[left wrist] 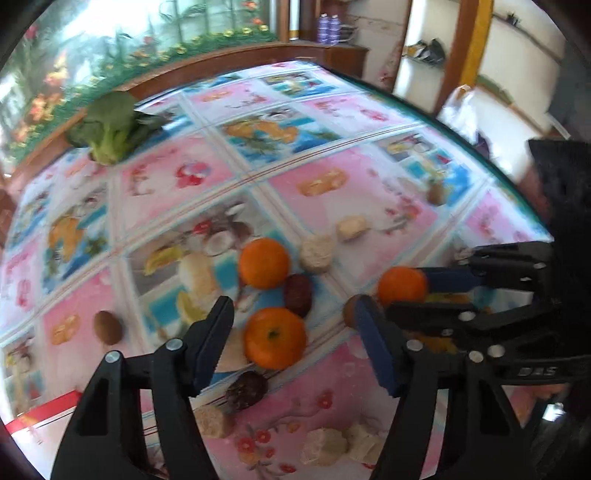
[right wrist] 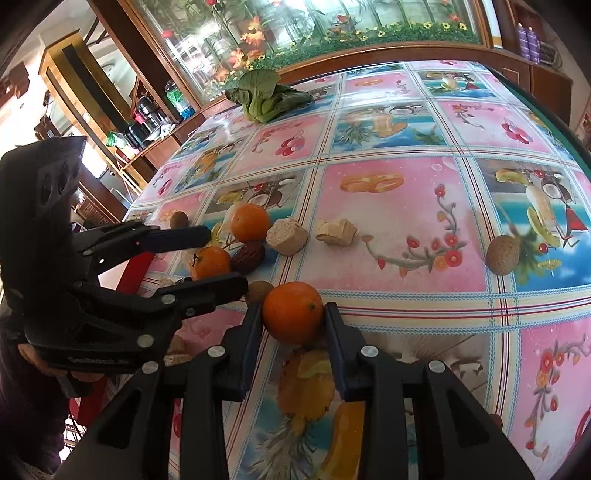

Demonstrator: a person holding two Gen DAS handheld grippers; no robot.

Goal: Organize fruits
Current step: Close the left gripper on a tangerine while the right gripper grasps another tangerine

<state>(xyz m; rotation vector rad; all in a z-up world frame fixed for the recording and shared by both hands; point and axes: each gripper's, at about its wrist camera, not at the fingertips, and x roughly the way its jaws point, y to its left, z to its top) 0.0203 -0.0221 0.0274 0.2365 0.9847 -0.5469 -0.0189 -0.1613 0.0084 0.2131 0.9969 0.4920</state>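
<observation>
Pink fruit-print tablecloth (right wrist: 388, 229); glass cabinet (right wrist: 295, 26) behind; right claw (right wrist: 293, 314) pinching orange (right wrist: 292, 311); left claw (left wrist: 295, 332) spread.

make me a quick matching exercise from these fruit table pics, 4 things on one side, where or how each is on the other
Things:
1. right gripper
2. left gripper
3. leafy green vegetable
4. dark red date

States:
A. far end of the table
B. open, empty
C. shut on an orange
D. touching two oranges in the pile

Pairs: 1-C, 2-B, 3-A, 4-D
</observation>
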